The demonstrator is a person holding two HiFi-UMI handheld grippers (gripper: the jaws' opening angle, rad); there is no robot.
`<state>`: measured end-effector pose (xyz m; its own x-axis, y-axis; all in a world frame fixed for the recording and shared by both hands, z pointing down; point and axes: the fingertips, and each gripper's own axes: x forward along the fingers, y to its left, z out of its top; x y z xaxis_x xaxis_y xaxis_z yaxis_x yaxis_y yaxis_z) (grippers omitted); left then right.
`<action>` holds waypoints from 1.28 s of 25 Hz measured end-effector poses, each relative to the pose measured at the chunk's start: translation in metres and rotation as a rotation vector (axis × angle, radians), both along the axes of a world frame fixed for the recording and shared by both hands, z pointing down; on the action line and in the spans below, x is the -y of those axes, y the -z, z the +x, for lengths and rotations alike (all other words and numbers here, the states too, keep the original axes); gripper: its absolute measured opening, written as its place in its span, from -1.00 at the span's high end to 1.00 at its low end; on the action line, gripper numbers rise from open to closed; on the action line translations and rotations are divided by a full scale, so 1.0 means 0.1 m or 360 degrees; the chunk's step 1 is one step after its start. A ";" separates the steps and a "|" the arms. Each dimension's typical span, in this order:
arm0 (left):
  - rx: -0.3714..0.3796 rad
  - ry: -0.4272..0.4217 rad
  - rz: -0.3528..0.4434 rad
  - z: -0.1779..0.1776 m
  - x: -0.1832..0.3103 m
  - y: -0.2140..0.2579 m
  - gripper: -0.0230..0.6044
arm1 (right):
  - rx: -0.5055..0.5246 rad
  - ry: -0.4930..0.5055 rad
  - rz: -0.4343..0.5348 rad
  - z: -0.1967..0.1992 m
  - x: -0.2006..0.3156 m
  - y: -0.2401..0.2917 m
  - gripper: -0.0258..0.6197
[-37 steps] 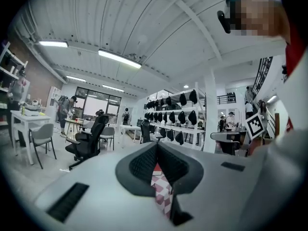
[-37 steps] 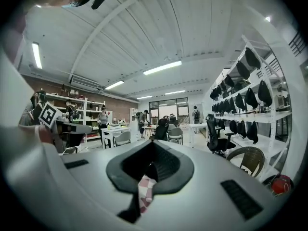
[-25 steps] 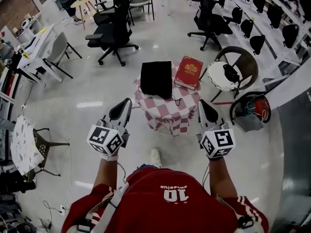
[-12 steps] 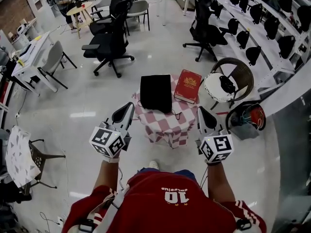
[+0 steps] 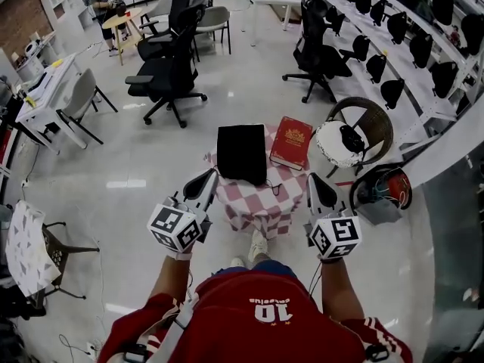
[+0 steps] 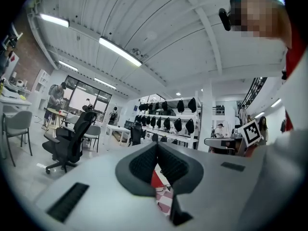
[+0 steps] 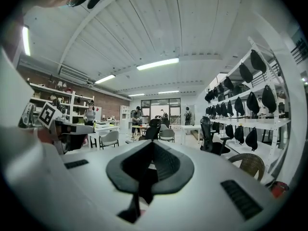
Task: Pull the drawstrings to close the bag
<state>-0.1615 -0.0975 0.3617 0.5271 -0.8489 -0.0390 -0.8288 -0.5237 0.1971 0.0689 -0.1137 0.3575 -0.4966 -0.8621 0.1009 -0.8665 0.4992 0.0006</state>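
Observation:
A black drawstring bag (image 5: 242, 153) lies flat on a small table draped in a red-and-white checked cloth (image 5: 261, 203). Its thin black drawstring (image 5: 274, 186) trails off the bag's near right corner onto the cloth. My left gripper (image 5: 209, 175) hovers at the table's near left edge, shut and empty. To the right of the table's near edge my right gripper (image 5: 313, 178) is held, also shut with nothing in it. In the left gripper view the closed left gripper (image 6: 157, 148) points over the room, with a sliver of the checked cloth (image 6: 164, 200) below. The right gripper (image 7: 151, 146) shows only the room beyond.
A red book (image 5: 292, 143) lies on the table right of the bag. A wicker chair (image 5: 372, 121) with a white cushion and a red-and-black basket (image 5: 384, 186) stand to the right. Black office chairs (image 5: 170, 74) are behind. My shoe (image 5: 258, 244) is near the table's foot.
The person has stepped toward the table, so both grippers now sit closer to its near edge. Both jaws stayed shut and empty.

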 end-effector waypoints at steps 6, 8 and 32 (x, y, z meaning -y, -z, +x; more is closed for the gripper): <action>0.0019 0.0013 0.0000 -0.03 0.06 0.02 0.90 | 0.0016 0.0049 0.0014 -0.14 0.16 0.01 0.87; 0.0028 0.0027 -0.0003 -0.06 0.08 0.03 0.90 | 0.0020 0.0071 0.0019 -0.18 0.21 0.01 0.87; 0.0060 0.0013 -0.0090 -0.06 0.53 -0.33 0.90 | -0.0198 0.0218 -0.0247 -0.32 0.78 -1.12 0.40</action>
